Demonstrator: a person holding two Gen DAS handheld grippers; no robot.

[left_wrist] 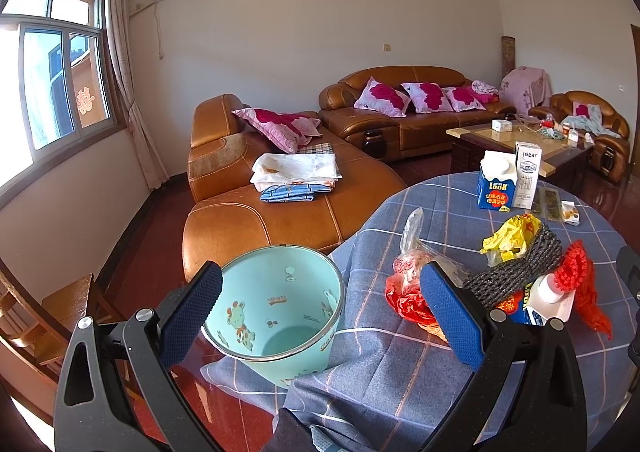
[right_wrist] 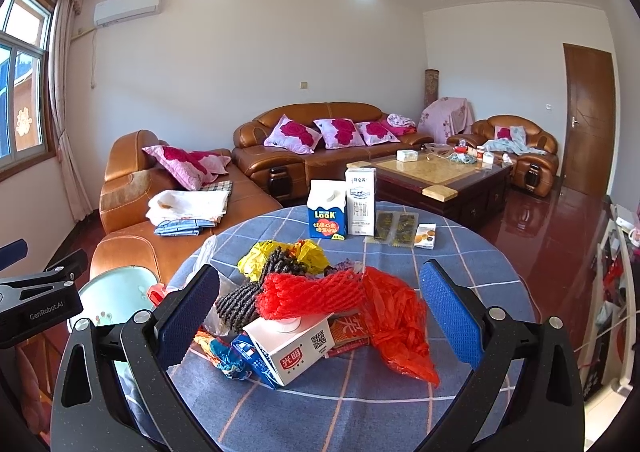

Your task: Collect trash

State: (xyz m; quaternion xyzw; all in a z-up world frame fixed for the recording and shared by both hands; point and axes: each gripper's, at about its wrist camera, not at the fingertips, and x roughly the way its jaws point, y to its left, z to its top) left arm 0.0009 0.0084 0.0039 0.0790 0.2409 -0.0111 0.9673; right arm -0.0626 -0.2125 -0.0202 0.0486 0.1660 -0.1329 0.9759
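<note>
A light blue bin (left_wrist: 276, 316) with cartoon prints stands at the table's left edge, its mouth tilted toward me; it also shows in the right wrist view (right_wrist: 116, 296). My left gripper (left_wrist: 320, 308) is open, its fingers on either side of the bin's rim and empty. A trash pile lies on the round blue checked table (right_wrist: 360, 404): red foam net (right_wrist: 316, 296), black foam net (right_wrist: 244, 300), yellow bag (right_wrist: 260, 256), a white milk carton (right_wrist: 292, 348), red plastic bag (left_wrist: 408, 300). My right gripper (right_wrist: 320, 312) is open and empty, straddling the pile just short of it.
Two upright milk cartons (right_wrist: 344, 208), flat packets (right_wrist: 396, 228) and a small box (right_wrist: 426, 236) stand at the table's far side. A brown leather sofa (left_wrist: 256, 188) lies beyond the bin. A coffee table (right_wrist: 436, 176) is behind. A wooden chair (left_wrist: 52, 316) is at left.
</note>
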